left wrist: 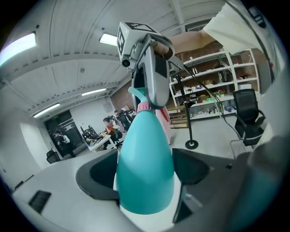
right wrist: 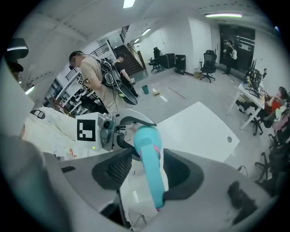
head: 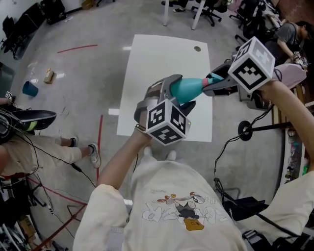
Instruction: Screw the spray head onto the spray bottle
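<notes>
In the head view my left gripper (head: 176, 95) is shut on the wide end of the teal spray bottle (head: 191, 88), which lies nearly level and points right, held in the air above the white table (head: 167, 59). In the left gripper view the bottle (left wrist: 145, 167) fills the gap between the pads, and its pink collar (left wrist: 144, 107) is at the far end. The teal spray head (right wrist: 152, 181) sits on the bottle's neck between the jaws of my right gripper (right wrist: 147, 170). Those jaws stand open, with a gap at the left pad. The right gripper (head: 216, 83) meets the bottle from the right.
The table has a round hole (head: 197, 48) near its far edge. A seated person (head: 29, 142) and cables are on the floor at left. A blue cup (head: 30, 88) stands further off. A black stand (head: 245, 130) and office chairs (head: 211, 7) are at the right and far side.
</notes>
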A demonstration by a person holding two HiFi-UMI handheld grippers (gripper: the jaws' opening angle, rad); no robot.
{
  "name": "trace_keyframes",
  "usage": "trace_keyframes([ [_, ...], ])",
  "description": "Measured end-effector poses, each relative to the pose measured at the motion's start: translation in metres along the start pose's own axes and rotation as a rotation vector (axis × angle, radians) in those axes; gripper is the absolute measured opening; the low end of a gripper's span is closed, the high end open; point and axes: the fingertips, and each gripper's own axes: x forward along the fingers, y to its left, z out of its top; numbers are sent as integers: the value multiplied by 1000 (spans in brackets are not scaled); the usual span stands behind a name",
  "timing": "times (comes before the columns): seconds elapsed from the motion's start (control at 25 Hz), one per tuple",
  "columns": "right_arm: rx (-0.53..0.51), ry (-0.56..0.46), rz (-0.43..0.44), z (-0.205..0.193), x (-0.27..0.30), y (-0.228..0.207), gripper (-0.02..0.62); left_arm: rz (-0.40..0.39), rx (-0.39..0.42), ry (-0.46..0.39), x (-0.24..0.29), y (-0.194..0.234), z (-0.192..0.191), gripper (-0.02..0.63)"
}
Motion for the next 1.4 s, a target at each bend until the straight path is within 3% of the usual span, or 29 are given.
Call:
trace_keyframes([
  [0.12, -16, -9, 0, 9, -8, -2, 232, 10, -28, -50, 1, 11, 3, 380],
  [0.4, -57, -96, -12, 20, -39, 0, 252, 72, -102, -173, -14, 25, 6, 379],
  [0.56, -87, -104, 8, 44, -41, -7, 252, 82, -90, -202, -19, 42, 16, 377],
  [0.72, -131, -60, 37, 33, -33, 0, 252, 80, -46, -179, -13, 32, 23, 377],
  [1.16, -352, -8, -52, 19, -67, 10, 252, 55, -70, -171, -12, 24, 13, 377],
  [1.4, -673, 1, -156, 43, -102, 11, 250, -38, -18, -213, -18, 29, 15, 377],
])
